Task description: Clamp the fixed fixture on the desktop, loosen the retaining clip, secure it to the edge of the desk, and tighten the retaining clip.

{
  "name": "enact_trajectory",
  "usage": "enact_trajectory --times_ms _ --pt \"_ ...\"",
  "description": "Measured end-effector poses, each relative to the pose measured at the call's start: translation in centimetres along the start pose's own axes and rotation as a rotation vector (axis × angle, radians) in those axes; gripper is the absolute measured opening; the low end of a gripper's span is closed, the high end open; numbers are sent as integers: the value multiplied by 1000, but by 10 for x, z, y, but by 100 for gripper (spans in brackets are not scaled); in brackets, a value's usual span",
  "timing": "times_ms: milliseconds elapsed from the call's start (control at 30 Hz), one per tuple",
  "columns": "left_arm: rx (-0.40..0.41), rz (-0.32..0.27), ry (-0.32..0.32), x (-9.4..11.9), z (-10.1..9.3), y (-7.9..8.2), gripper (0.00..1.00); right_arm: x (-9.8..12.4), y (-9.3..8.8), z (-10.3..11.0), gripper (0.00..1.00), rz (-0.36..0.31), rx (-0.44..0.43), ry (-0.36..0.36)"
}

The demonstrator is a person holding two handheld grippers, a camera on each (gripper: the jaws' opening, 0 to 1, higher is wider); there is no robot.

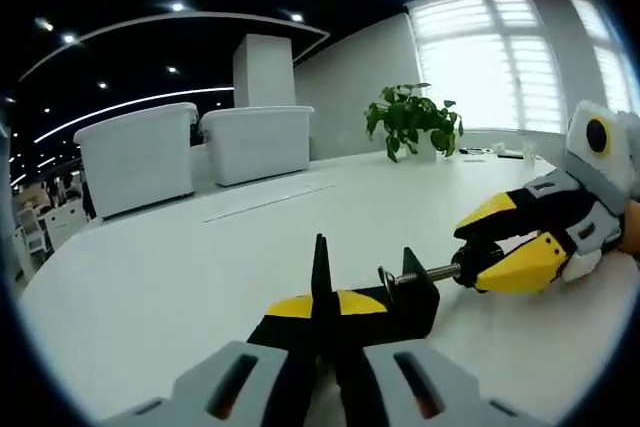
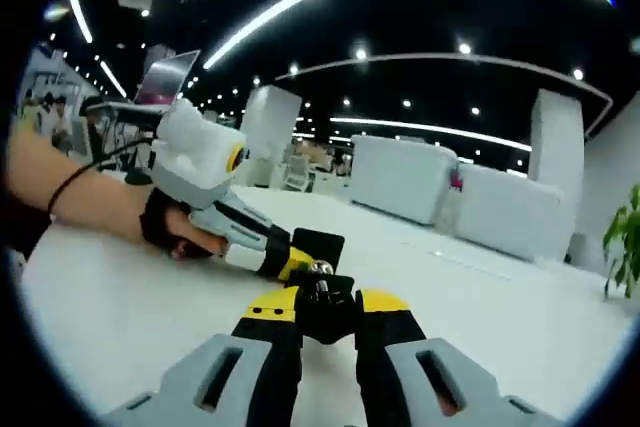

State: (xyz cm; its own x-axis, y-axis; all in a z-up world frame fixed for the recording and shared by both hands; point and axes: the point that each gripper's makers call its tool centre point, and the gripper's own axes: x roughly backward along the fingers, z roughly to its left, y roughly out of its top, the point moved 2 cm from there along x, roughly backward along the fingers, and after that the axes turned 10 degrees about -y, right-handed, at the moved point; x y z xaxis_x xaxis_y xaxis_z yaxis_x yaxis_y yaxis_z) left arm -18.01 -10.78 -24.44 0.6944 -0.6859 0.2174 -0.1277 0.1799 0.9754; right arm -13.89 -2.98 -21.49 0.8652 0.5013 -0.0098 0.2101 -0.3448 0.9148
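Clamp rigid, metal, likely hefty: left gripper pinches body; right gripper nips screw handle; turn there.

My black clamp fixture stands on the white counter. Its threaded screw juts out sideways.

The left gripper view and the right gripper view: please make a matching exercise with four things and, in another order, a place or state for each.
1. black clamp
2. left gripper
3. right gripper
4. potted plant

A. stands by the window
B. shut on the screw end
C. shut on the clamp's body
D. lies on the white table, held by both grippers

Pairs: 1-D, 2-C, 3-B, 4-A
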Motion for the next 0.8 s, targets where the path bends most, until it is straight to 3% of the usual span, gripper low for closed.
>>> enact_trajectory --times_ms 67,233,333,533,567,700,800 --pt "0 0 1 0 1 0 6 9 3 6 19 -10 56 -7" --pt "1 0 2 0 2 0 6 15 3 8 19 -14 87 -20" --pt "2 0 4 0 3 0 6 8 2 14 20 -32 215 -26" --pt "4 0 6 0 4 -1 6 9 1 11 20 -31 194 -28" --pt "4 0 6 0 4 -1 6 9 2 11 20 -28 180 -24" --pt "2 1 5 0 4 -1 6 11 16 0 29 -51 -77 -23" --pt "2 1 5 1 4 0 6 14 14 -18 31 -5 -295 -44"
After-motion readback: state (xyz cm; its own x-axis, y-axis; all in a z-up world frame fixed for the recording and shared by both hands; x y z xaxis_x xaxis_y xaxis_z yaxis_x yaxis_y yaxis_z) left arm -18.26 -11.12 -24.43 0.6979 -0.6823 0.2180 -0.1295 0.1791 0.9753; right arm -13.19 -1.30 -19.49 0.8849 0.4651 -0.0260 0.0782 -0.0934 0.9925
